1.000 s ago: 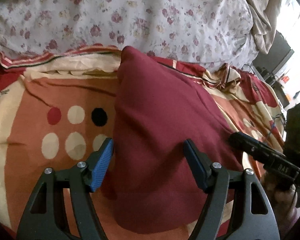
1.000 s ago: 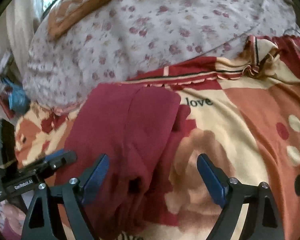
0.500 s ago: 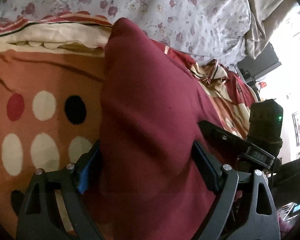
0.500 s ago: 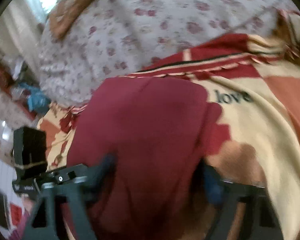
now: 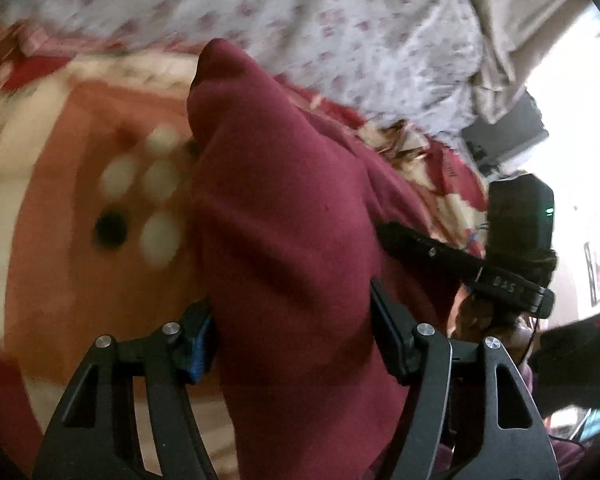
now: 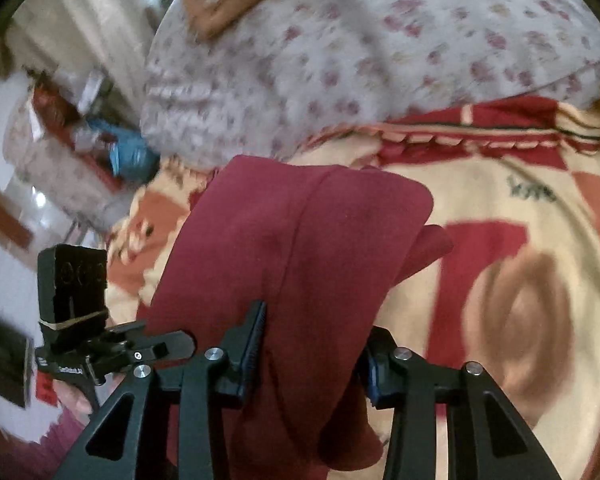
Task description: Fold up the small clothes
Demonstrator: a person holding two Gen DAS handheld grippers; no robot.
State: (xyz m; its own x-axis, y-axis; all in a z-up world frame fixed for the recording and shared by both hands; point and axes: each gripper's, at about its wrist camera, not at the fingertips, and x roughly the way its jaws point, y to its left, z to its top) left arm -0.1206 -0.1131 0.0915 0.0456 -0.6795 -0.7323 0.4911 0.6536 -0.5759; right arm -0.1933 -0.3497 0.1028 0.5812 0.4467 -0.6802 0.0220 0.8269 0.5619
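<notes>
A maroon garment [image 5: 284, 200] lies bunched lengthwise on the patterned blanket [image 5: 60, 260]. Its near end runs up between the fingers of my left gripper [image 5: 292, 340]. Those jaws are closing, and both pads touch the cloth's sides. In the right wrist view the same garment [image 6: 300, 240] is gathered in folds between the pads of my right gripper [image 6: 312, 354]. Its jaws are closing too, and they pinch a thick fold. The cloth's far corner stands up off the blanket. What is under the garment is hidden.
The orange, cream and red blanket [image 6: 520, 280] covers the bed. A floral duvet [image 5: 340, 20] is heaped at the far side. The right tool's black body [image 5: 460, 264] sits close beside the cloth. Room clutter [image 6: 80, 120] lies beyond the bed's left edge.
Both grippers moved forward over the maroon garment and their jaws narrowed onto it. The cloth, flat a second ago, is now bunched between the pads and raised at its far end.
</notes>
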